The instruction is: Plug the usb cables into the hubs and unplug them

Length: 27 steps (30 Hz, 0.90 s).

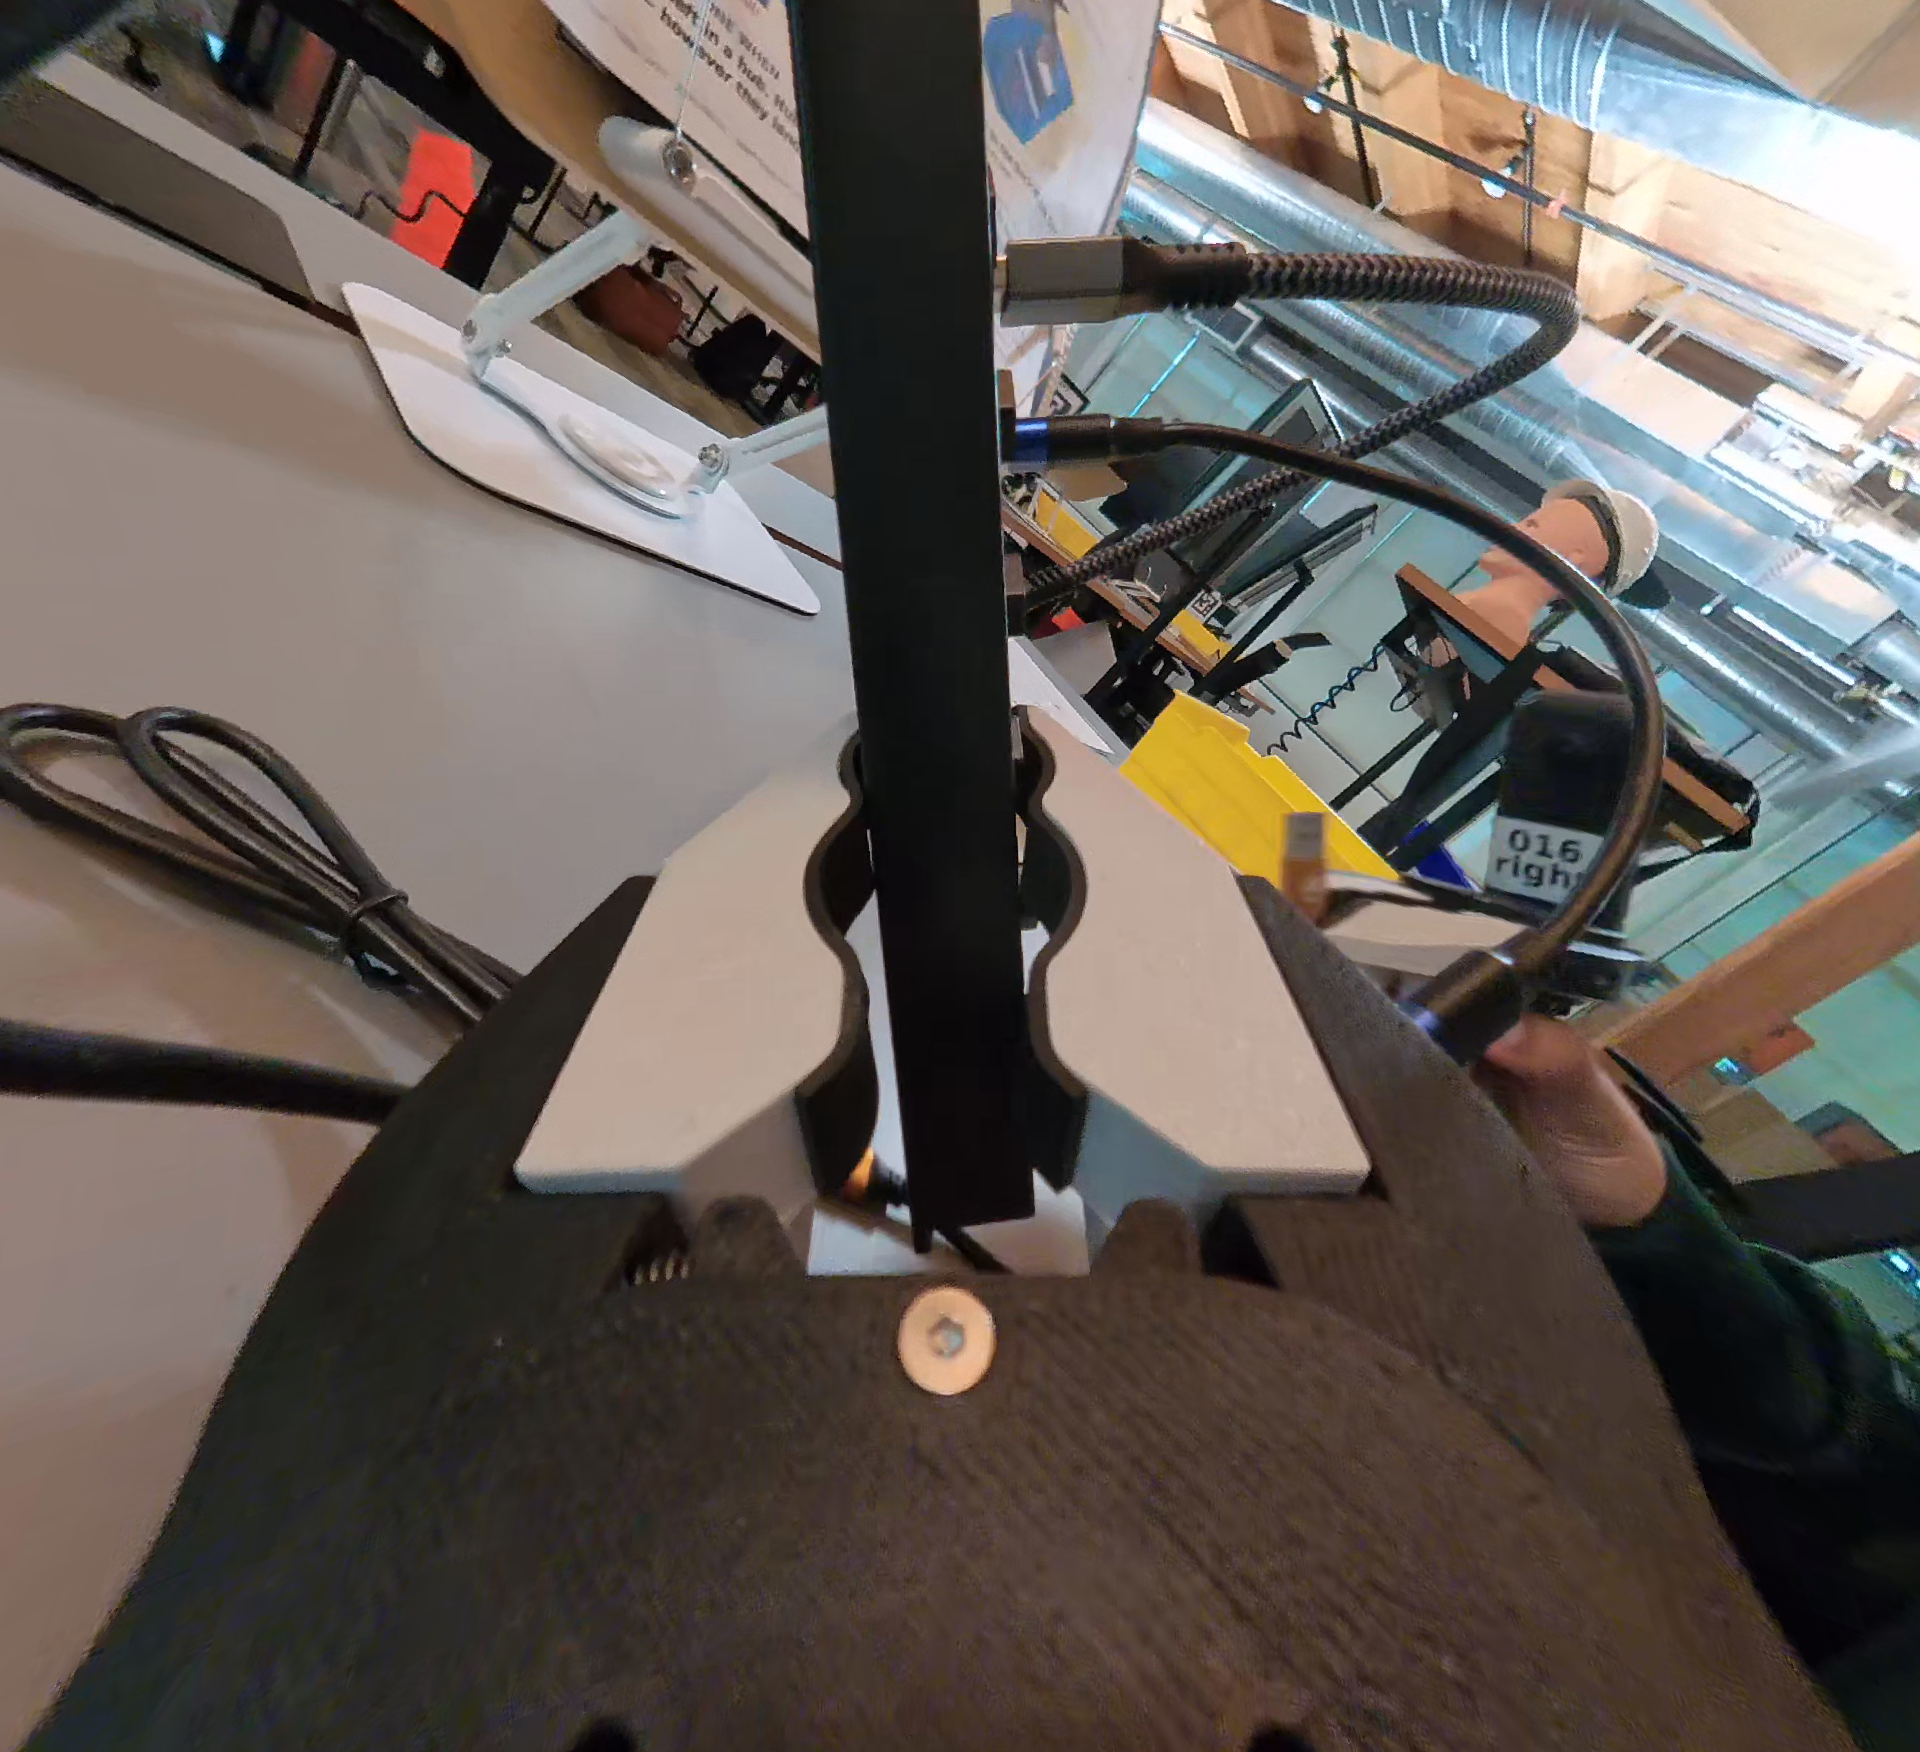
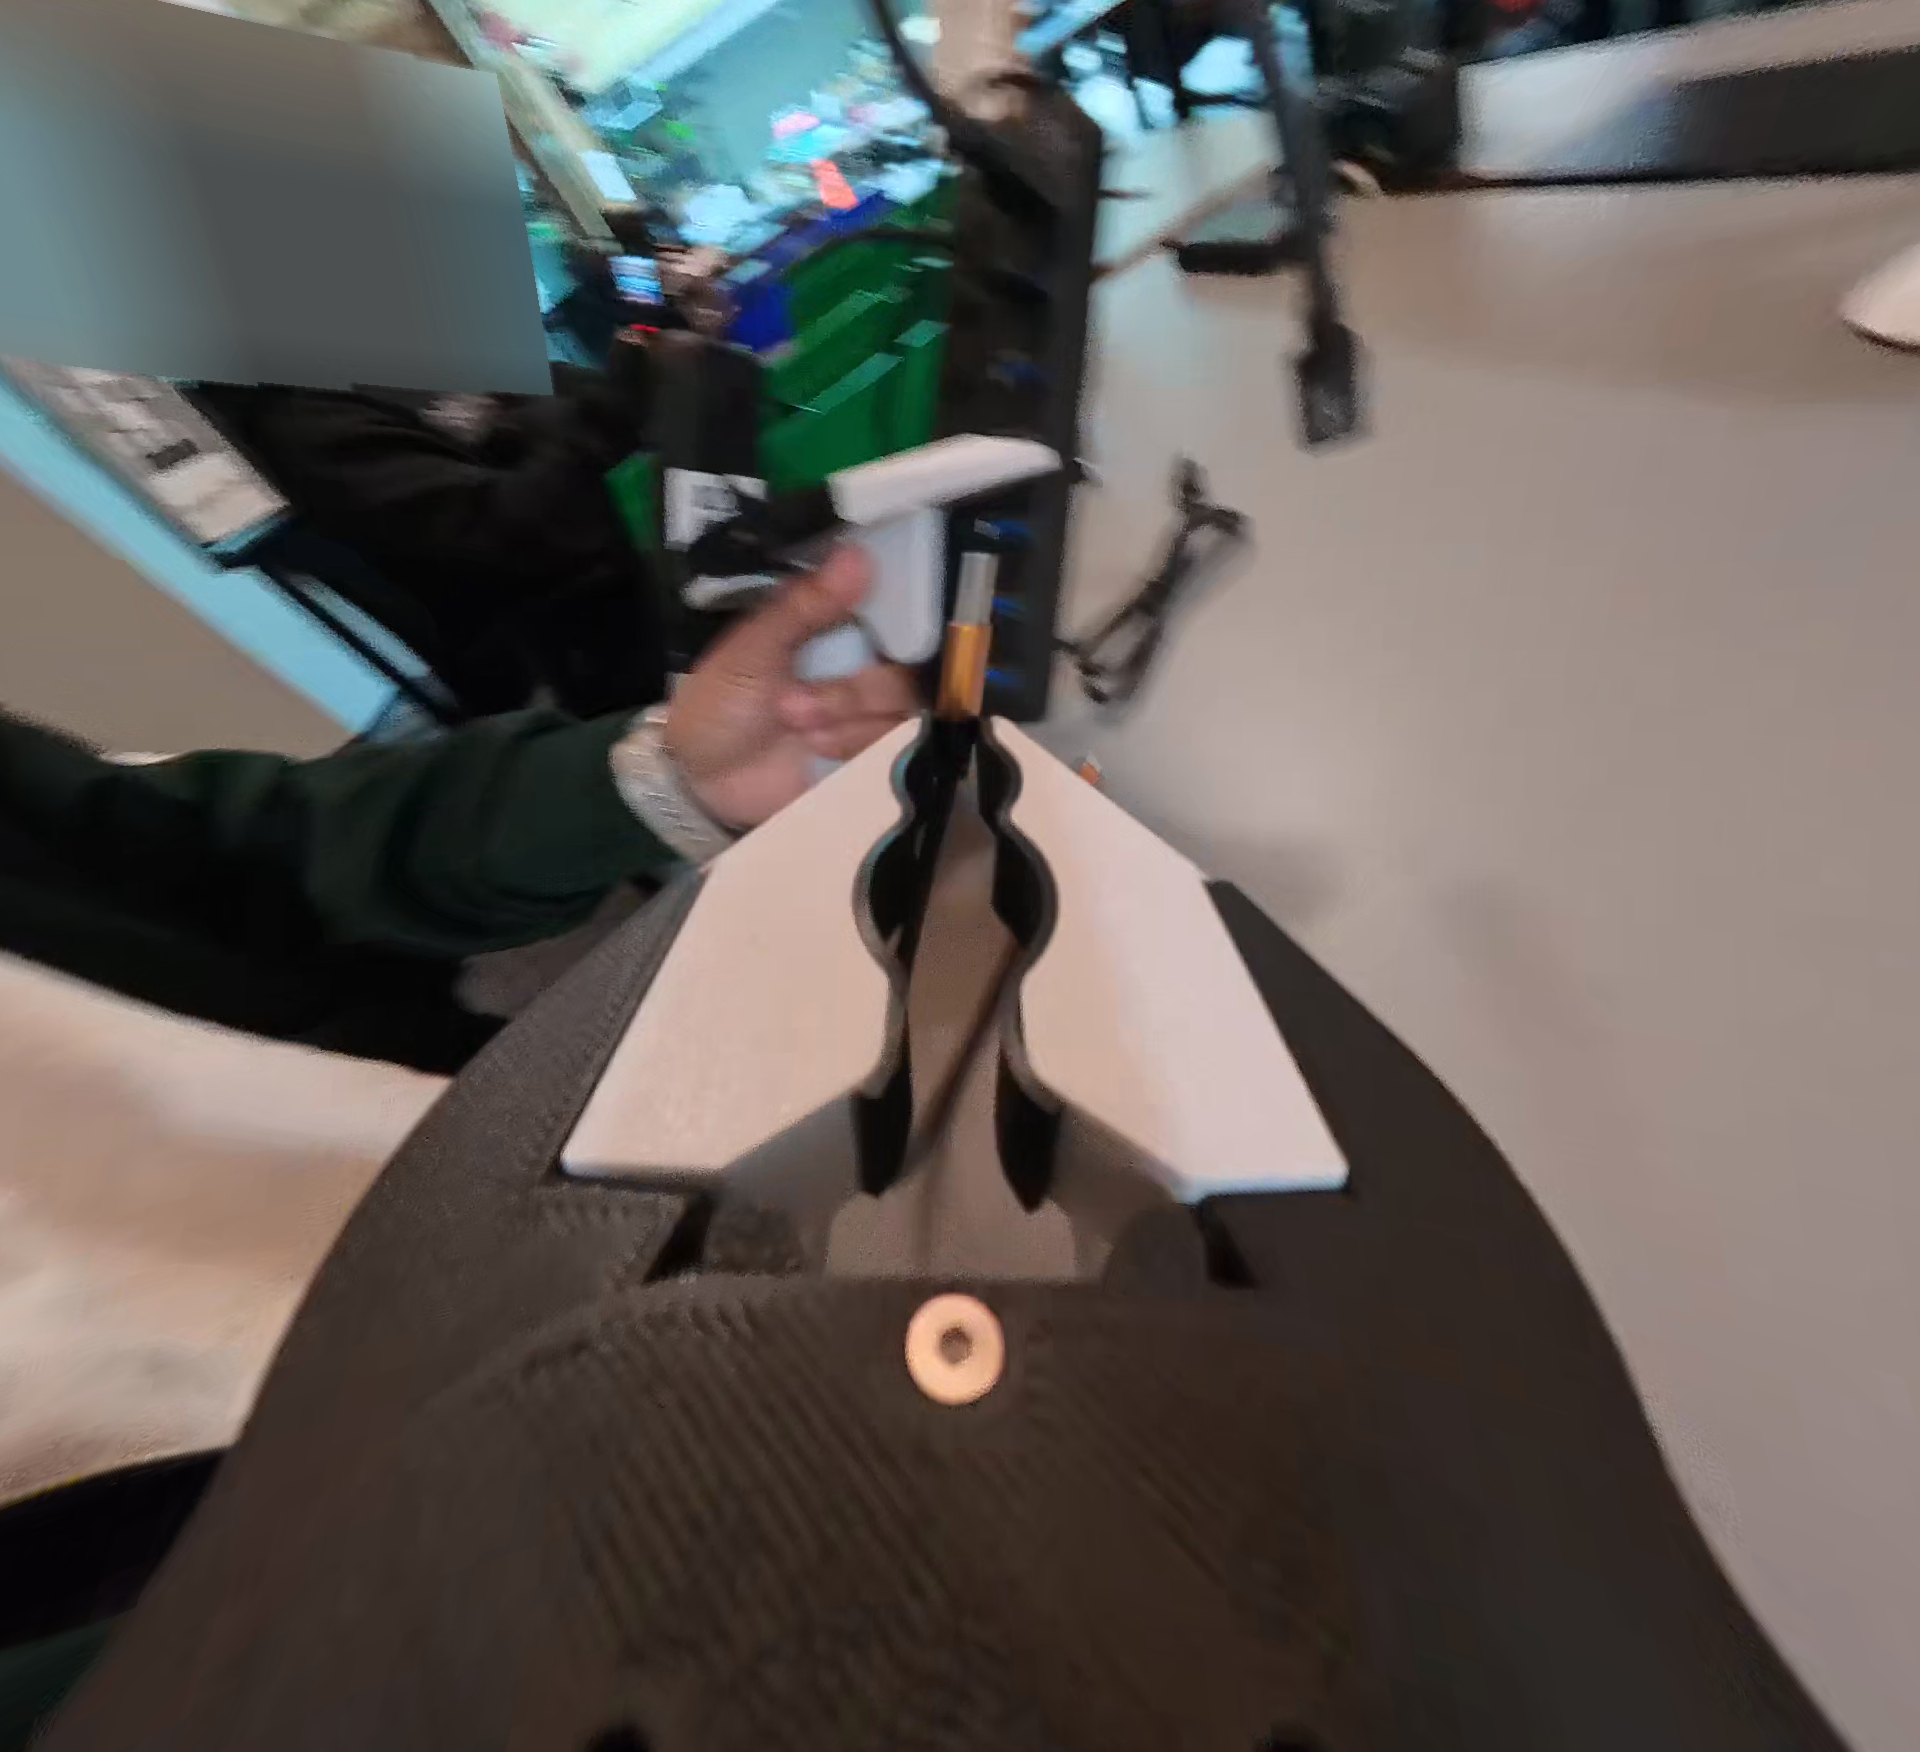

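Matt black plastic hub (image 1: 914, 507), braided-sheath cable (image 1: 1455, 331)

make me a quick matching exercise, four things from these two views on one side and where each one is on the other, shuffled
Things:
1. black hub
2. braided cable plug
3. gold-collared plug
4. bundled black cable

Places:
A. lying on the table
B. clamped in the right claw
C. seated in the hub's side
D. clamped upright in the left claw

Pairs: 1-D, 2-C, 3-B, 4-A

Black claw (image 1: 940, 881) bodies — white fingers (image 1: 717, 1006), silver screw (image 1: 945, 1339), dark green sleeve (image 2: 312, 840)
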{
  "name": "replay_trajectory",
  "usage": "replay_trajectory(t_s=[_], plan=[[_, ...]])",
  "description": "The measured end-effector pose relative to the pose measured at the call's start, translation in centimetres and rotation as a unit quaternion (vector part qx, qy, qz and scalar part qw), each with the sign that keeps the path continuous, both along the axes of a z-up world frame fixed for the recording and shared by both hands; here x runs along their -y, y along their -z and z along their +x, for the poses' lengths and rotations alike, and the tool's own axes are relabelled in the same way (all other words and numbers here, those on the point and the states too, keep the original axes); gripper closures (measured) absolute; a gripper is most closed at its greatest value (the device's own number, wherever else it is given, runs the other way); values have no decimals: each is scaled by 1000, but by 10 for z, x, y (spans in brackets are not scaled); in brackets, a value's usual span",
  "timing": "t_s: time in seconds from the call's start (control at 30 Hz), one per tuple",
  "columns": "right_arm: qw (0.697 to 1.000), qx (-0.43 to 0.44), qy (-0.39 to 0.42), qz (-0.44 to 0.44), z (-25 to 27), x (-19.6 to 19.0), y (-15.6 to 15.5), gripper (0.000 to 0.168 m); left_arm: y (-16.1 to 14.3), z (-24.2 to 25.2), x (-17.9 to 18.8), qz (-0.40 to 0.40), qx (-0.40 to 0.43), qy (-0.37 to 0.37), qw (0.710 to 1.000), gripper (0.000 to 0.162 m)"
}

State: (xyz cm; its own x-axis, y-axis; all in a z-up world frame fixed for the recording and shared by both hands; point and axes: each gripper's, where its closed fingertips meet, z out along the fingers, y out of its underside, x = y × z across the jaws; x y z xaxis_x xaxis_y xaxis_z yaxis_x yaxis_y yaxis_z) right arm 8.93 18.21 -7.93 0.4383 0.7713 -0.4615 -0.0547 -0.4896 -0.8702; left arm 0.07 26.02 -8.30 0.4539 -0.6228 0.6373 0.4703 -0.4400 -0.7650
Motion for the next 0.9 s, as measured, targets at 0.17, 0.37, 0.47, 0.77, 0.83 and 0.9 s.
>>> replay_trajectory(t_s=[0.17, 0.37, 0.47, 0.77, 0.83, 0.9], plan=[[986, 86, 119, -81, 54, -36, 52, 161, 3, 0, -1, -9, -2, -2, 1000, 140], [965, 166, 189, -71, 89, -54, 72, 122, 4, 1, 0, -12, -3, 0, 1000, 140], [969, 160, 183, -41, 85, -50, 57, 115, 5, 0, -1, -14, -3, -4, 1000, 140], [971, 236, -15, -11, -34, 15, 80, 134, 7, -16, -11, -31, 15, -32, 999, 140], [958, 285, -41, -2, -40, 24, 95, 145, 10, -14, -11, -42, 18, -24, 999, 140], [941, 334, -50, 18, -34, 26, 104, 154, 14, -12, -11, -55, 16, -16, 998, 140]])
